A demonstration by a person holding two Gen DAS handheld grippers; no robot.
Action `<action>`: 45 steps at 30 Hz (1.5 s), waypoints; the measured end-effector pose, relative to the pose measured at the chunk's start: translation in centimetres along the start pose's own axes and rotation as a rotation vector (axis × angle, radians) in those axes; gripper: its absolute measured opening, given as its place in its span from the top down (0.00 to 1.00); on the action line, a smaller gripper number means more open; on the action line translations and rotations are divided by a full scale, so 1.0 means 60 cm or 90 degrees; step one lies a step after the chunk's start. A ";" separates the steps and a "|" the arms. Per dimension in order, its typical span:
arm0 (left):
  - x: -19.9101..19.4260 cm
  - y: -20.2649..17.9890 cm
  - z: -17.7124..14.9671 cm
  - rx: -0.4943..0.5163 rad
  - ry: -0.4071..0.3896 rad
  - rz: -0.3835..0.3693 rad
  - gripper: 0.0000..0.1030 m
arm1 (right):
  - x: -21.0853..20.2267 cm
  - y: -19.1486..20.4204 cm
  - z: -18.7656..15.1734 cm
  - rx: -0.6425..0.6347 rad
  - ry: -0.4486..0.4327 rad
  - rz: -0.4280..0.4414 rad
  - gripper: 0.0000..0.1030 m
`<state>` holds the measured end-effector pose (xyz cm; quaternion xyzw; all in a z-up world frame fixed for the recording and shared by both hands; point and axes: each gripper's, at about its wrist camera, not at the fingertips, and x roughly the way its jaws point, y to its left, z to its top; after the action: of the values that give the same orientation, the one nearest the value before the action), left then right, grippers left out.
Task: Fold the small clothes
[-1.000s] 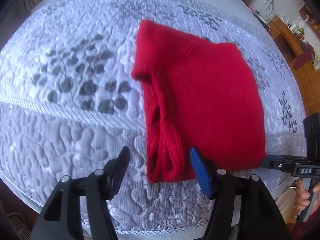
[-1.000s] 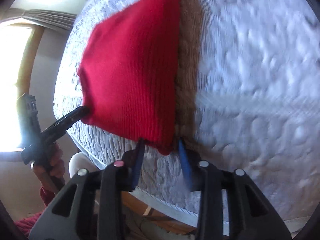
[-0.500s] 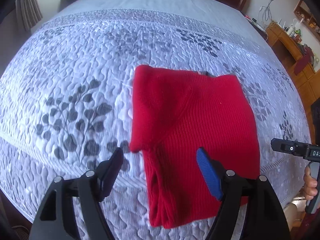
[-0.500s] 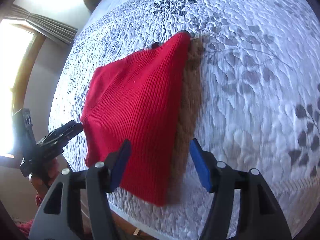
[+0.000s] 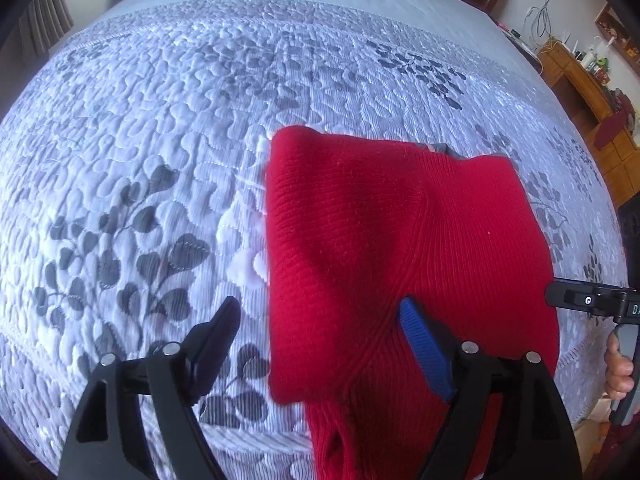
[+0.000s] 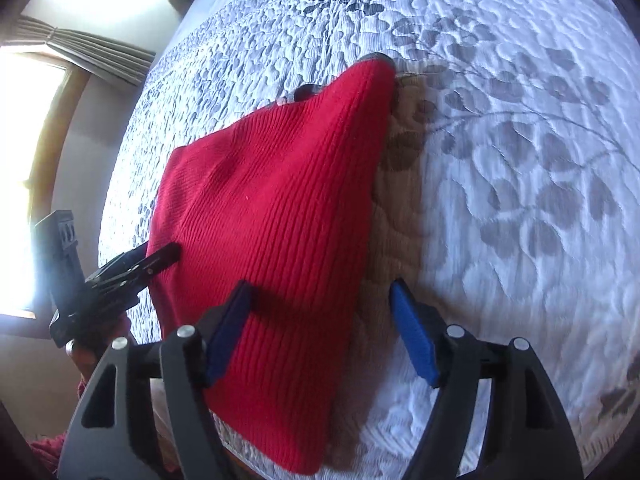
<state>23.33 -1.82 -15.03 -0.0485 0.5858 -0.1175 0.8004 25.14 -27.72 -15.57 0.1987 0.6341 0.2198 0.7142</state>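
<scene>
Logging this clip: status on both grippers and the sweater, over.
Left gripper open, holding nothing. Right gripper open, holding nothing. Red sweater lies folded on the bedspread. Nothing in the way.

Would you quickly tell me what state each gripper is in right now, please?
Left gripper: open, holding nothing, above the folded red knitted sweater.
Right gripper: open, holding nothing, above the same sweater's edge.
</scene>
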 end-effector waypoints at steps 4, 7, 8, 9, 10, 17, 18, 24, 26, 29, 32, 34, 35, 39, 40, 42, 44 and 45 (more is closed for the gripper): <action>0.029 0.023 0.023 -0.035 0.033 -0.079 0.16 | 0.022 -0.009 0.023 0.014 0.010 0.042 0.30; 0.047 0.036 0.035 -0.063 0.054 -0.120 0.13 | 0.033 -0.013 0.036 0.024 0.016 0.059 0.30; 0.048 0.035 0.036 -0.060 0.054 -0.125 0.13 | 0.034 -0.012 0.036 0.022 0.017 0.060 0.30; 0.048 0.032 0.037 -0.054 0.056 -0.129 0.13 | 0.034 -0.010 0.036 0.018 0.017 0.060 0.30; 0.050 0.030 0.038 -0.049 0.058 -0.128 0.13 | 0.034 -0.008 0.035 0.012 0.016 0.059 0.30; 0.067 0.025 0.037 -0.047 0.065 -0.156 0.04 | 0.047 0.001 0.017 0.000 0.035 0.090 0.32; 0.066 0.020 0.035 -0.044 0.068 -0.153 0.04 | 0.052 0.002 0.016 -0.003 0.034 0.091 0.34; 0.049 0.011 0.029 -0.074 0.081 -0.191 0.62 | 0.043 0.003 0.008 0.008 0.014 0.117 0.64; 0.041 0.015 0.028 -0.101 0.083 -0.206 0.66 | 0.032 0.013 0.001 -0.003 0.002 0.113 0.65; 0.024 -0.010 0.018 -0.082 0.069 -0.179 0.67 | 0.008 0.024 -0.010 -0.017 -0.007 0.115 0.67; -0.002 -0.057 -0.002 -0.071 0.062 -0.181 0.68 | -0.033 0.023 -0.033 -0.029 -0.010 0.099 0.67; -0.019 -0.095 -0.016 -0.058 0.056 -0.183 0.68 | -0.070 0.009 -0.051 -0.034 -0.019 0.093 0.67; -0.027 -0.118 -0.021 -0.052 0.050 -0.188 0.68 | -0.084 0.001 -0.056 -0.034 -0.023 0.089 0.67; -0.053 -0.211 -0.023 -0.033 0.019 -0.214 0.68 | -0.177 -0.056 -0.065 -0.028 -0.065 0.057 0.67; -0.057 -0.241 -0.017 -0.028 0.012 -0.222 0.68 | -0.198 -0.070 -0.065 -0.027 -0.073 0.052 0.67; -0.060 -0.294 -0.003 -0.016 0.006 -0.233 0.68 | -0.244 -0.102 -0.052 -0.026 -0.089 0.037 0.67; -0.053 -0.344 0.012 -0.012 0.005 -0.239 0.68 | -0.269 -0.132 -0.036 -0.017 -0.091 0.025 0.67; -0.042 -0.369 0.021 -0.006 0.000 -0.238 0.68 | -0.281 -0.157 -0.024 -0.004 -0.092 0.017 0.67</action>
<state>20.93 -22.68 -7.53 -0.1603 0.5675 -0.2612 0.7643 22.62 -45.05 -7.24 0.2205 0.5774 0.2164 0.7557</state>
